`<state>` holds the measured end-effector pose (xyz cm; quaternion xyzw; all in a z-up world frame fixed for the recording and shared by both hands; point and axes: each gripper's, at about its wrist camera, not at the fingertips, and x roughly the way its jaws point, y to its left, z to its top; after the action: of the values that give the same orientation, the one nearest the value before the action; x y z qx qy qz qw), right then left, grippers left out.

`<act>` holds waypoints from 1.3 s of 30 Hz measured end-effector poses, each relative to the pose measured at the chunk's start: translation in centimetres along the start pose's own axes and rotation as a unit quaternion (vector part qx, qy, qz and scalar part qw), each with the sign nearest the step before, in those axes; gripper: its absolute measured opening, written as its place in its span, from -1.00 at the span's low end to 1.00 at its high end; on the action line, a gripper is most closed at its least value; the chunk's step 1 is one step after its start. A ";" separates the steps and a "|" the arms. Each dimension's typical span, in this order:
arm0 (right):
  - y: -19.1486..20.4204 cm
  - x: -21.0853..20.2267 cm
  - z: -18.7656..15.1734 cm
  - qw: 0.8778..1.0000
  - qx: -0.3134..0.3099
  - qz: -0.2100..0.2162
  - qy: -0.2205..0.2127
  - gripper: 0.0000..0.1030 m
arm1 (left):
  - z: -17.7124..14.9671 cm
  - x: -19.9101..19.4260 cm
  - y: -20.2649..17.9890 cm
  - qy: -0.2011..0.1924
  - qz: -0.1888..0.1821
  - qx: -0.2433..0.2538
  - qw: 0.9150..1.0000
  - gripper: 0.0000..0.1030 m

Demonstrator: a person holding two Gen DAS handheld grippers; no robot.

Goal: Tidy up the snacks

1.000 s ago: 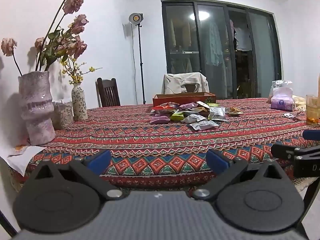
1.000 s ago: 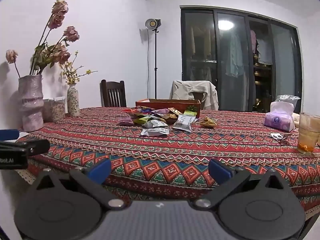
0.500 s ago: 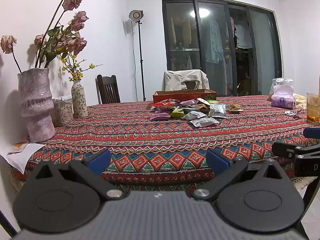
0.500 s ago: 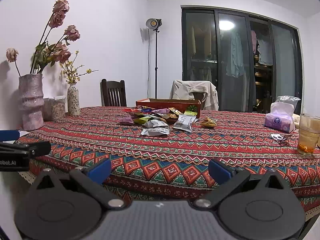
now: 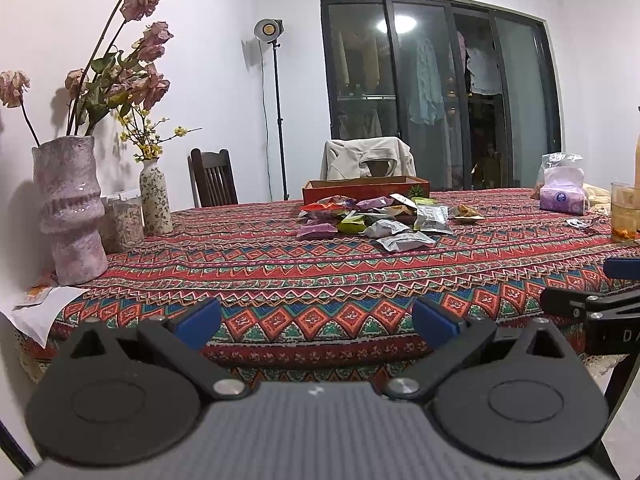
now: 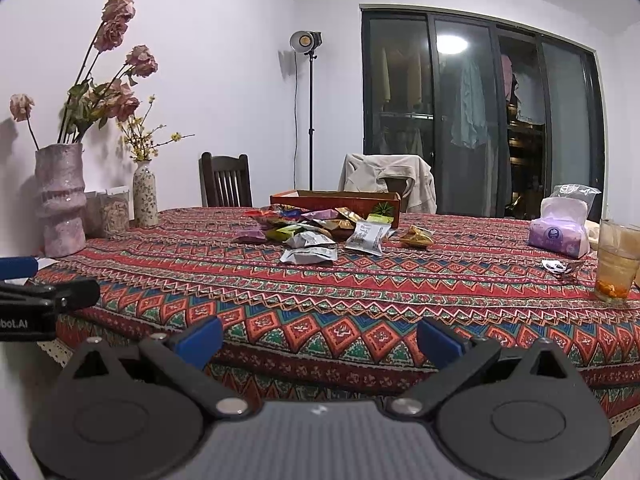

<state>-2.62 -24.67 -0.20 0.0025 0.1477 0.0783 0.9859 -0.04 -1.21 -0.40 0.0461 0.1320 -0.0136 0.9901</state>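
A heap of snack packets (image 5: 372, 218) (image 6: 316, 232) lies mid-table on the patterned cloth, in front of a shallow red-brown box (image 5: 364, 189) (image 6: 336, 202). One silver packet (image 5: 404, 241) (image 6: 308, 255) lies nearest me. A golden packet (image 6: 417, 237) sits apart to the right. My left gripper (image 5: 316, 320) is open and holds nothing, level with the table's near edge. My right gripper (image 6: 320, 334) is likewise open and holds nothing, and its tip shows at the right of the left wrist view. Both are far from the snacks.
A large pink vase (image 5: 72, 208) of dried flowers, a jar (image 5: 122, 218) and a small vase (image 5: 155, 196) stand at the table's left. A tissue pack (image 6: 560, 228) and a glass of drink (image 6: 616, 264) stand at the right. Chairs (image 6: 226, 182) stand behind the table.
Both views have sunk slightly toward the table's near edge. Both grippers stay open; the snacks have not moved.
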 end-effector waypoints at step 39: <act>-0.2 0.3 -0.4 1.000 0.002 -0.004 0.006 1.00 | -0.2 0.1 -0.2 0.008 -0.003 0.001 1.000 1.00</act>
<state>-2.46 -24.80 -0.70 0.0033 0.1539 0.0745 0.9853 0.03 -1.38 -0.61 0.0471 0.1400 -0.0167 0.9889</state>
